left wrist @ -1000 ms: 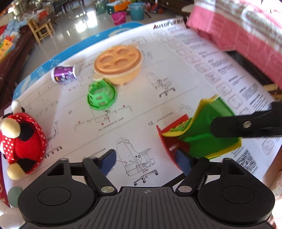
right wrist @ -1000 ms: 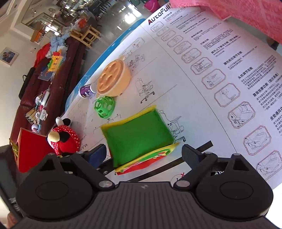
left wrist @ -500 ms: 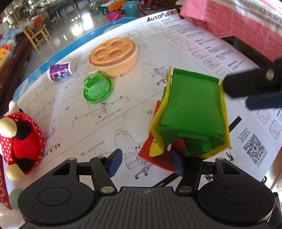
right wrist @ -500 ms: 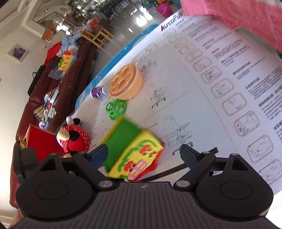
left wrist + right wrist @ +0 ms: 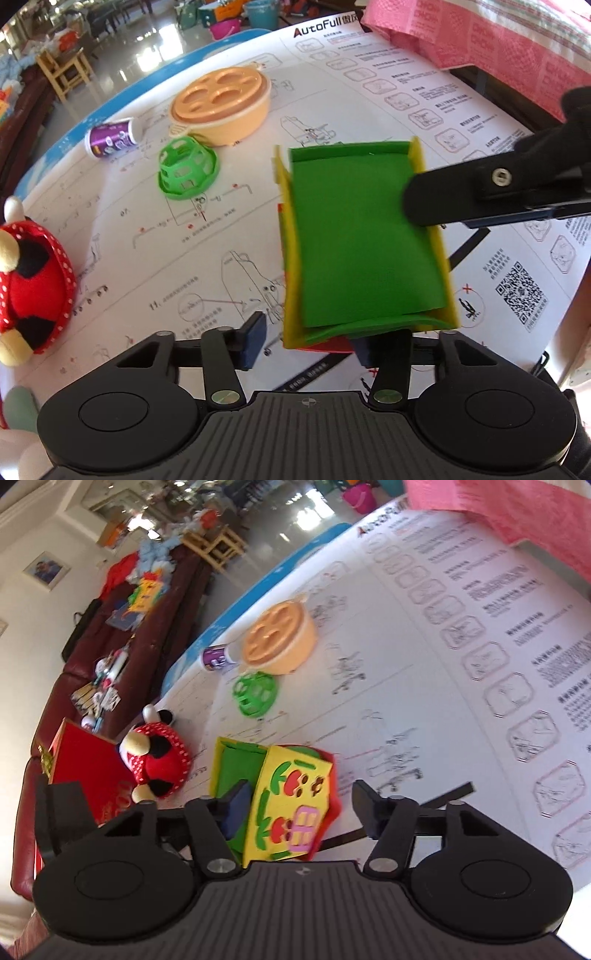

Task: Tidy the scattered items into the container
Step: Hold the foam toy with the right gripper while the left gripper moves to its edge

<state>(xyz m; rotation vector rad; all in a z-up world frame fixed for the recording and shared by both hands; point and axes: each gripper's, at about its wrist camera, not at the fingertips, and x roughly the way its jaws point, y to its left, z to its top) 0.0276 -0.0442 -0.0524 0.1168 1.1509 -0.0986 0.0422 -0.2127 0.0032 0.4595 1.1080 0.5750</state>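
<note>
Container: foam box (image 5: pixel 364 236), green-lined and open-topped, near the table's (image 5: pixel 236 236) right edge.
Left gripper (image 5: pixel 308 341): jaws closing, near wall between, not yet pinched.
Right gripper (image 5: pixel 299 803): jaws closing, side wall between, unclamped.
Loose items: orange bowl (image 5: pixel 221 105), green basket (image 5: pixel 186 168), purple cup (image 5: pixel 110 137), plush toy (image 5: pixel 31 291).
Advice: square walls before loading.

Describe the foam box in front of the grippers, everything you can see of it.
The foam box looks like soft craft foam: green lining, yellow walls, red outer base, and one outer wall with red, green and pink cut-out shapes. It sits open-topped and skewed on the printed paper sheet. The right gripper straddles one wall, its inner finger inside the box; the left gripper straddles the near corner. Both jaws have just been closing; firm contact is unclear.
</note>
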